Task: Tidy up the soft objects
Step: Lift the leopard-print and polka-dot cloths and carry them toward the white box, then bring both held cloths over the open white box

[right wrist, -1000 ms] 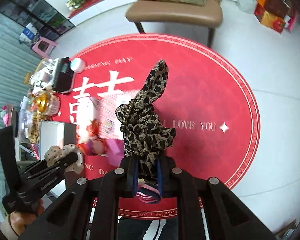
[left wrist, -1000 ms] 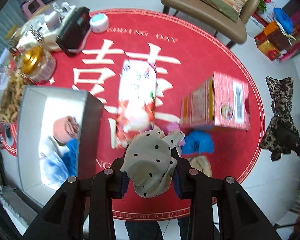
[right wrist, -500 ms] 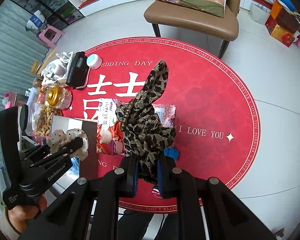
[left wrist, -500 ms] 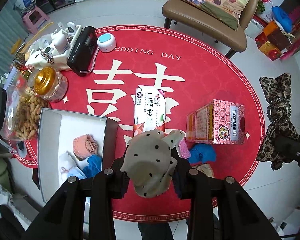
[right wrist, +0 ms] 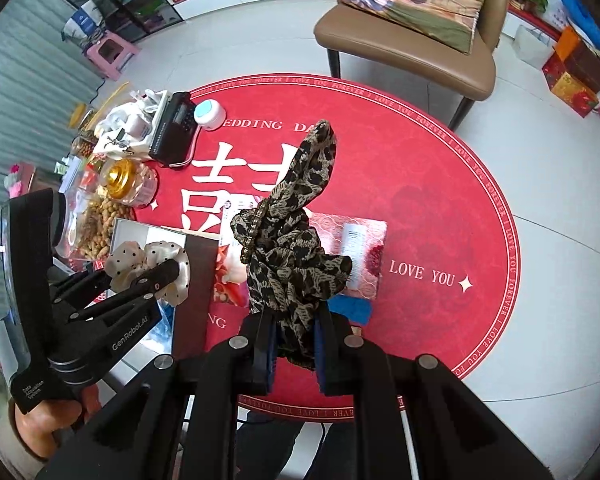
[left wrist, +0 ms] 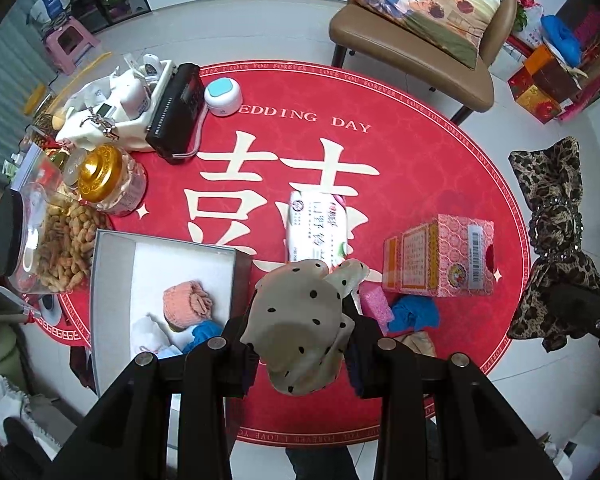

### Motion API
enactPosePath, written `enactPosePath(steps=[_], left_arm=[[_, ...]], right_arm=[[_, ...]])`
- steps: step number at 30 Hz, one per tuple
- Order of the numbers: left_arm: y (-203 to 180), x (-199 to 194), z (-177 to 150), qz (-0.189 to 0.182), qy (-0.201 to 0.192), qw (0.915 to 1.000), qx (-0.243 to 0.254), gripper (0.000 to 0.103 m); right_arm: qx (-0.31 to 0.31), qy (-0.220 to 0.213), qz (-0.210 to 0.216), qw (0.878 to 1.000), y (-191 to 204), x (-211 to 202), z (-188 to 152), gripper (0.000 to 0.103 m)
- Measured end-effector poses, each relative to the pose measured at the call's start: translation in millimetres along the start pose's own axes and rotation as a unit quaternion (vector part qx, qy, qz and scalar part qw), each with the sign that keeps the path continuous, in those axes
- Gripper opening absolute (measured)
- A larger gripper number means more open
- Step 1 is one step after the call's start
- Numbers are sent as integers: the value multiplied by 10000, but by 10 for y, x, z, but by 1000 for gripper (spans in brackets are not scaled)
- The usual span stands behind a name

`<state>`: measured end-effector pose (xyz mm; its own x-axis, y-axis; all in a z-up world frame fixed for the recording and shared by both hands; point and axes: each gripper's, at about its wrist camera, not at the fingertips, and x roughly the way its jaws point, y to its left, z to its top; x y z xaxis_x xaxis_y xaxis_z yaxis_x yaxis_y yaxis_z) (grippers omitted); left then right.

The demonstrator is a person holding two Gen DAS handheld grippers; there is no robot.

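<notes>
Two hand-held grippers (left wrist: 302,344) (right wrist: 294,340) clench a dotted scrunchie (left wrist: 300,328) and leopard bow (right wrist: 296,240) above a round red rug (left wrist: 440,160) on pale tile floor (right wrist: 560,160).

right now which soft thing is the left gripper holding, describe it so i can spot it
Over the round red mat, just right of the open white box, the left gripper is shut on a scrunchie. It is cream with black dots, unlike the leopard-print bow.

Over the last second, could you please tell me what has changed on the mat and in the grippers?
Both grippers rose: in both views the mat and what lies on it look smaller and more of the room shows. The left gripper stays shut on the dotted scrunchie, the right gripper on the leopard bow. Nothing on the mat moved; the box keeps its contents.
</notes>
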<state>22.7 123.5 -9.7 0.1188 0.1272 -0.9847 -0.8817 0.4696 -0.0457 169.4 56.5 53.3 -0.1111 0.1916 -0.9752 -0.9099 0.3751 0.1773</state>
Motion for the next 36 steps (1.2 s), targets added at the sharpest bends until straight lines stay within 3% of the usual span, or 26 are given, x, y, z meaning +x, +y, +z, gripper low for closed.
enactPosePath(steps=[14,36], left_arm=[[434,28,23,41,-51,9994,-334,36],[1381,255,-329,245,134,9927,-1171,36]], right_arm=[[-503,131,-14,9986,529,129,146,15],[-1283,552,36,9902,1420,643,99,16]])
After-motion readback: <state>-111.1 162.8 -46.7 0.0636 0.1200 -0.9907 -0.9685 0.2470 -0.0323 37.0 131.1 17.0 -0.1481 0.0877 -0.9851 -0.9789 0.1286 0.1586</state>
